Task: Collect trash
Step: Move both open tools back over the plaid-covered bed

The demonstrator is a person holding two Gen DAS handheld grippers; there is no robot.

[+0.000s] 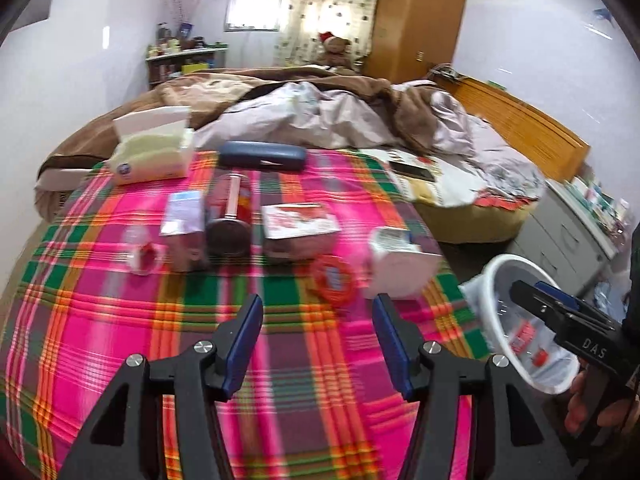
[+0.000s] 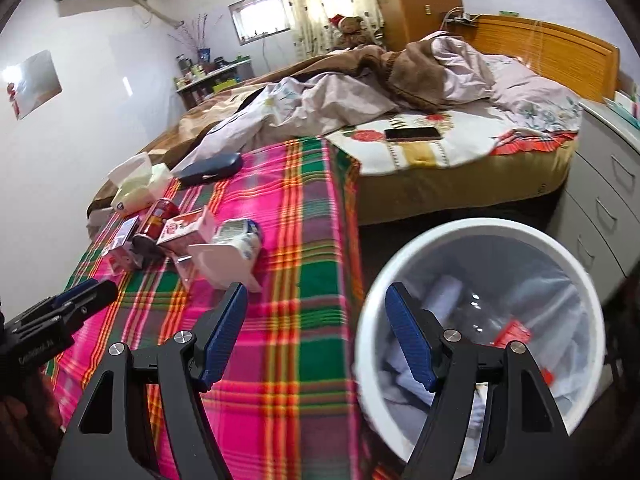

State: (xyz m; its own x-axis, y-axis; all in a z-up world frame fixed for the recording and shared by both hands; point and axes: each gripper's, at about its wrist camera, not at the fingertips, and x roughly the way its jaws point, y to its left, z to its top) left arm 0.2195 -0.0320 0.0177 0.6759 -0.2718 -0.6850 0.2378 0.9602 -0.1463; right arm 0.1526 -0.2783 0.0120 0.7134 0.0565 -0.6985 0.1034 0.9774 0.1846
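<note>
Black left gripper (image 1: 318, 336) tilts down over the plaid cloth (image 1: 120, 320), spread and empty; right gripper (image 2: 316, 336) likewise

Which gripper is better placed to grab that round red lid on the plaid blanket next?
Probably the left gripper: its jaws are open and empty just short of the red lid, while the right gripper hangs by the bin.

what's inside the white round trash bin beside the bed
The white round plastic trash bin holds a clear liner bag, a red-and-white wrapper, a clear crumpled plastic piece and pale paper. Its bottom is hidden by that trash and by the right claw.
</note>
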